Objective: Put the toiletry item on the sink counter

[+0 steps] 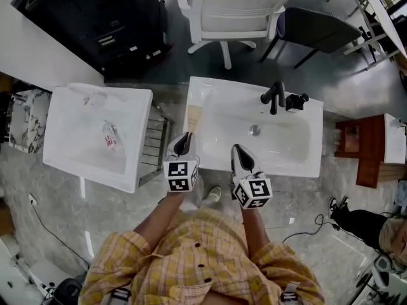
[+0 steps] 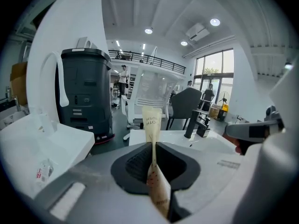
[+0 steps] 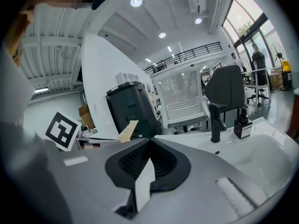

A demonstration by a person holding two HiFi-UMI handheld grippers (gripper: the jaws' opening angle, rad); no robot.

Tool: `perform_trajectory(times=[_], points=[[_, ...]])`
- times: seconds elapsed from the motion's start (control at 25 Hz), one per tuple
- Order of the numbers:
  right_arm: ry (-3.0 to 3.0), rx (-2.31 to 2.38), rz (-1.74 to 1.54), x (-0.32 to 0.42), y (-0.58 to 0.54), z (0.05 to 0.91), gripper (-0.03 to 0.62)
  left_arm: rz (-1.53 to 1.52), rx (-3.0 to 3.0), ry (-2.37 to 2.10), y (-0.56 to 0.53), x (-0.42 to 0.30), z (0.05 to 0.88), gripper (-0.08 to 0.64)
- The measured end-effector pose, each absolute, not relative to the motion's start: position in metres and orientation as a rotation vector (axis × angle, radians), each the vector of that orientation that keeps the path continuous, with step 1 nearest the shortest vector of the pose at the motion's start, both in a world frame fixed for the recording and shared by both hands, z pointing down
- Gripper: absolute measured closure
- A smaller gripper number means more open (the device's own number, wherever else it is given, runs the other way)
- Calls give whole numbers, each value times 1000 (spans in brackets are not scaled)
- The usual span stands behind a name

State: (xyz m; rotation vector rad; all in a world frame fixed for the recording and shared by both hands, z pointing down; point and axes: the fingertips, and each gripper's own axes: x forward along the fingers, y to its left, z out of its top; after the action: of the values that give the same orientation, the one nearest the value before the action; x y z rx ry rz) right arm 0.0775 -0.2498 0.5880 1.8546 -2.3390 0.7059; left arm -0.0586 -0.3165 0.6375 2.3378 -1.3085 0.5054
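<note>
While the flat beige paper toothbrush packet (image 2: pixel 151 121) is pinched in the left claw (image 2: pixel 152 146), whose jaws stand narrow with their pads pressed on its printed lower half, the job is to lay it down cleanly rather than drop it. At far left sits a second white square basin (image 1: pixel 63 116) with a small clear sachet (image 1: pixel 111 136) in its bowl; I judge that this basin is not the goal. The packet points away from the person, its free end over the left rim of the white rectangular sink surface (image 1: pixel 235 88); whether it touches the rim I cannot tell. That rim is a narrow strip, and the bowl drops away just to its right. The packet should probably be lowered until it lies flat and lengthwise along the strip before the jaws part. Let go tilted, so light a packet could slide into the bowl or off the left edge. Opening slowly and drawing straight back should stop the pads dragging it. The right claw (image 3: pixel 149 146), over the bowl's near edge, has its jaws closed together with nothing seen between the tips. The black faucet (image 1: pixel 275 96) and black soap dispenser (image 1: pixel 294 100) at far right are well apart from the drop spot.
</note>
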Motion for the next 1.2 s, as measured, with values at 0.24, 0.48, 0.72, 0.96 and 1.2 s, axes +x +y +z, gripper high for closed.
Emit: perform_trajectory(times=[0.24,0.48,0.72,0.96,1.2], points=[[-2299,1865,728,78,-256,599,591,542,2303,-1279,-337,-57,660,531],[-2263,1879,746,78,-259,608,591,584,2216,-1252,-351,-56,694,531],[-2235,1881,760,76,-260,616,591,629,2161,-1249,-364,-54,725,531],[-2217,1876,774,75,-261,621,591,668,2112,-1238,-372,-50,749,531],[-2191,1886,795,78,-259,627,591,714,2062,-1228,-373,-49,771,531]])
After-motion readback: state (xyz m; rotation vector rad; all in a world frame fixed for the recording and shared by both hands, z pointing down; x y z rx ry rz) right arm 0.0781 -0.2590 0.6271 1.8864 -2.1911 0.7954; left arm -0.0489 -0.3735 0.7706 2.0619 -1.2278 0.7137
